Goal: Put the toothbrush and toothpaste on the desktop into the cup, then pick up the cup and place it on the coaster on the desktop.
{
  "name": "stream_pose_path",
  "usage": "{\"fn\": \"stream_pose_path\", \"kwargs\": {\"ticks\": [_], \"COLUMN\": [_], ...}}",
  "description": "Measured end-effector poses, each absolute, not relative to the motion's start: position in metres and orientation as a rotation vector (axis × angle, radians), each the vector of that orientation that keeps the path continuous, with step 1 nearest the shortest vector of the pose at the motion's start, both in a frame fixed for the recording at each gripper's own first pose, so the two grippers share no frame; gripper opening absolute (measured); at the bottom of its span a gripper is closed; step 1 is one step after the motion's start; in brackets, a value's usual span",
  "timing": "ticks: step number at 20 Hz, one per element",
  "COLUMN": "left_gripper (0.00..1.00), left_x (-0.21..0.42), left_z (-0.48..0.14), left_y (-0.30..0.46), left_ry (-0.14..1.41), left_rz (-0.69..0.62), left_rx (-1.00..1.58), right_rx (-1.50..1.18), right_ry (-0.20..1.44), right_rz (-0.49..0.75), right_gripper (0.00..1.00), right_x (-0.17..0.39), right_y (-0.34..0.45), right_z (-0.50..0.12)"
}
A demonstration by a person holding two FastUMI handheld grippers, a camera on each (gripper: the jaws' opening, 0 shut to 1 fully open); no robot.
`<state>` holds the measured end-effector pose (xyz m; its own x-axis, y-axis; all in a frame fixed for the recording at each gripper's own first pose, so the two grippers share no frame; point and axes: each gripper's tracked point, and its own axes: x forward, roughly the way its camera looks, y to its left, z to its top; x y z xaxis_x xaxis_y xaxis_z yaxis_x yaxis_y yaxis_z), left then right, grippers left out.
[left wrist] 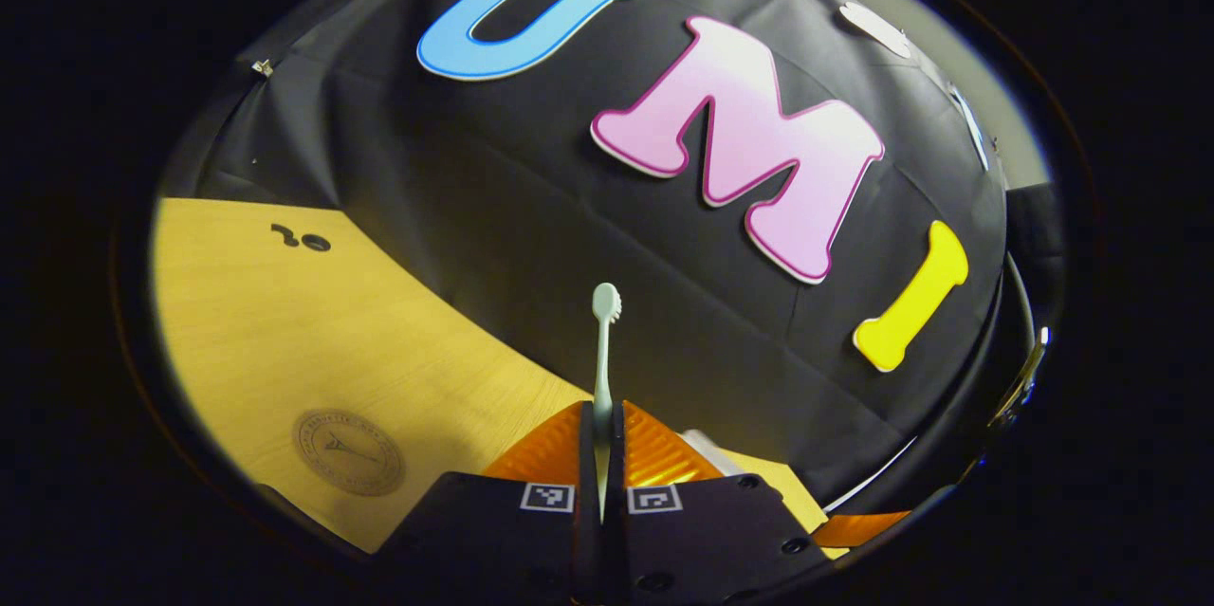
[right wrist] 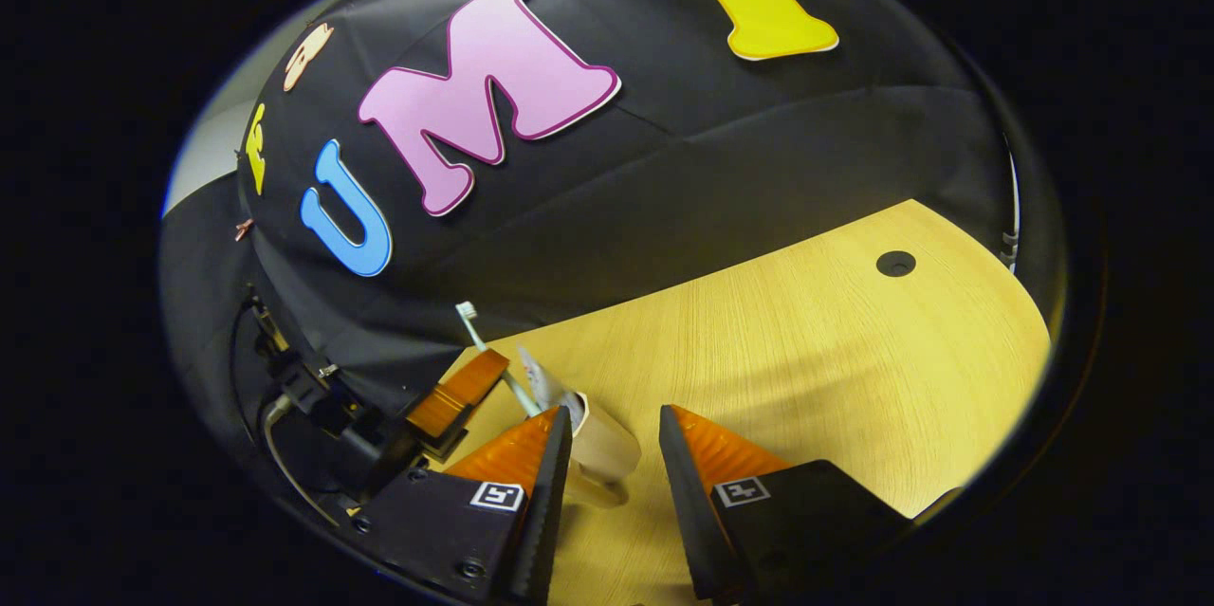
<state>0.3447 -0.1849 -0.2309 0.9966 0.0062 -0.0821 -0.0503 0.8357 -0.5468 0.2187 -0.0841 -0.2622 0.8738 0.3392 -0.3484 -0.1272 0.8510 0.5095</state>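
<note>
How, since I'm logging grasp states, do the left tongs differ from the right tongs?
The left tongs are shut on the toothbrush; the right tongs stand open. The left tongs hold it up before the wall cloth; the right tongs straddle the cup on the desk. Both point over the wooden desk.

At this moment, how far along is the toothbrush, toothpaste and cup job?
Partly done. The toothpaste seems already in the cup. In hand: the left gripper is shut on the toothbrush, head up, near the cup in the right gripper view. The right gripper is open beside the cup. Left: drop the toothbrush in, then carry the cup to the coaster.
</note>
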Motion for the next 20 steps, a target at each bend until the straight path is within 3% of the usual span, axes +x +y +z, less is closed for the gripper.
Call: {"fn": "stream_pose_path", "kwargs": {"ticks": [8, 12, 13, 14, 15, 16, 17, 18, 19, 20], "left_gripper": [0.07, 0.14, 0.2, 0.24, 0.3, 0.32, 0.41, 0.39, 0.59, 0.61], "left_x": [0.331, 0.324, 0.322, 0.32, 0.317, 0.314, 0.311, 0.303, 0.296, 0.285], "left_z": [-0.254, -0.257, -0.258, -0.26, -0.261, -0.262, -0.26, -0.258, -0.255, -0.252], "left_y": [-0.194, -0.199, -0.2, -0.198, -0.197, -0.196, -0.193, -0.19, -0.186, -0.181], "left_ry": [0.073, 0.09, 0.099, 0.106, 0.113, 0.12, 0.126, 0.128, 0.132, 0.137], "left_rz": [0.046, 0.018, 0.011, 0.01, 0.009, 0.008, 0.005, 0.003, 0.001, 0.004], "left_rx": [-0.488, -0.452, -0.447, -0.44, -0.436, -0.437, -0.439, -0.442, -0.439, -0.429], "right_rx": [0.44, 0.428, 0.426, 0.425, 0.425, 0.423, 0.417, 0.398, 0.373, 0.342], "right_ry": [0.47, 0.496, 0.502, 0.512, 0.523, 0.532, 0.543, 0.554, 0.566, 0.582], "right_rz": [0.275, 0.269, 0.267, 0.264, 0.263, 0.264, 0.267, 0.264, 0.264, 0.26], "right_gripper": [0.58, 0.58, 0.58, 0.48, 0.58, 0.48, 0.59, 0.59, 0.6, 0.6], "right_x": [0.215, 0.215, 0.214, 0.213, 0.212, 0.211, 0.21, 0.209, 0.208, 0.208], "right_y": [-0.075, -0.072, -0.072, -0.072, -0.071, -0.07, -0.068, -0.068, -0.067, -0.067], "right_z": [-0.274, -0.281, -0.282, -0.284, -0.286, -0.285, -0.286, -0.286, -0.286, -0.285]}}
